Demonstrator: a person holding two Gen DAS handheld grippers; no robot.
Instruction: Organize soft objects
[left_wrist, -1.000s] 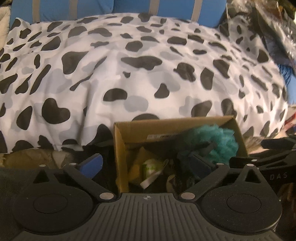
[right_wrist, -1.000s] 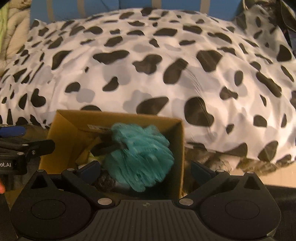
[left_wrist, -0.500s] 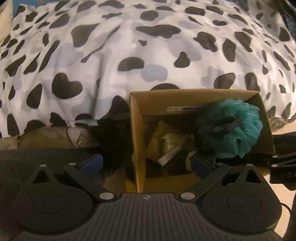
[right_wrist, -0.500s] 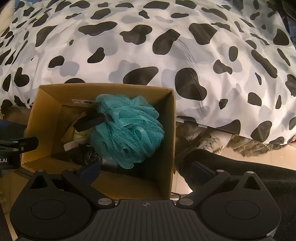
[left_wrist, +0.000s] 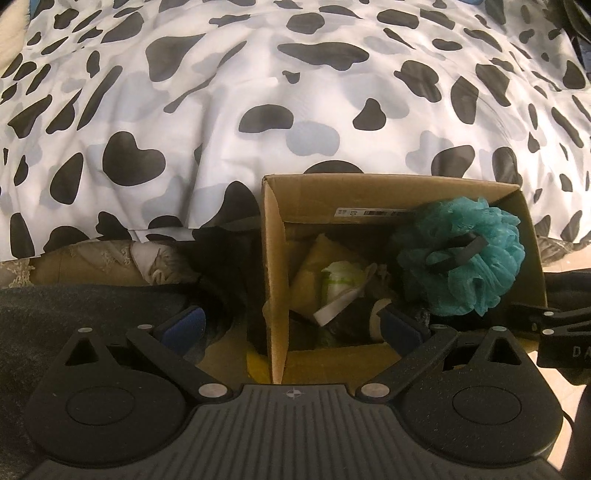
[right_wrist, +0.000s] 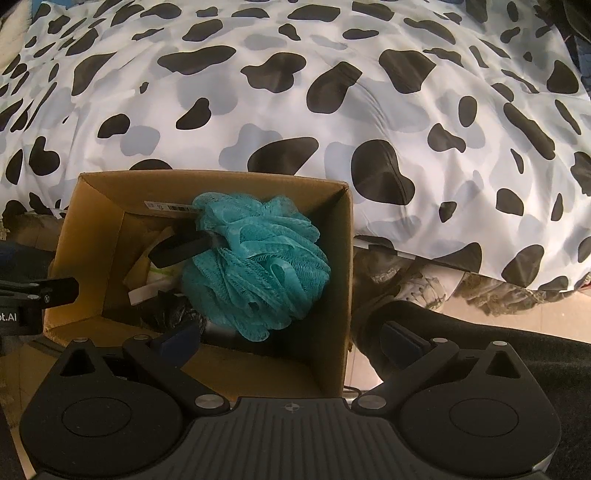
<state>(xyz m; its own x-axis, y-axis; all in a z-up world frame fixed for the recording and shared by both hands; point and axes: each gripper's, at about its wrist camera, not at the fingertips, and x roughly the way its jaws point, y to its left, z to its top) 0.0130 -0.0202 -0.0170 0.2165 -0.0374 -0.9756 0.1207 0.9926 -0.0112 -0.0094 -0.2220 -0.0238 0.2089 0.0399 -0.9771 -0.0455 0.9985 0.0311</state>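
Teal mesh bath pouf (right_wrist: 258, 262) resting inside open cardboard box (right_wrist: 343, 258), just ahead of right tongs (right_wrist: 291, 341), towards box's right wall in left view (left_wrist: 461, 258). Likely v. light, squashy, springy; netting snags easily. Best hold prob. the dark loop strap (right_wrist: 181, 249) or a pinch deep into the ruffles. Both tongs spread wide, holding nothing; left tongs (left_wrist: 291, 326) straddling box's left wall. Barcode sticker (left_wrist: 373, 213) on inner back wall, print too small to read. Partial lettering "ot.AI" on tool at left edge of right view. Cow-print duvet (right_wrist: 332, 92) beyond.
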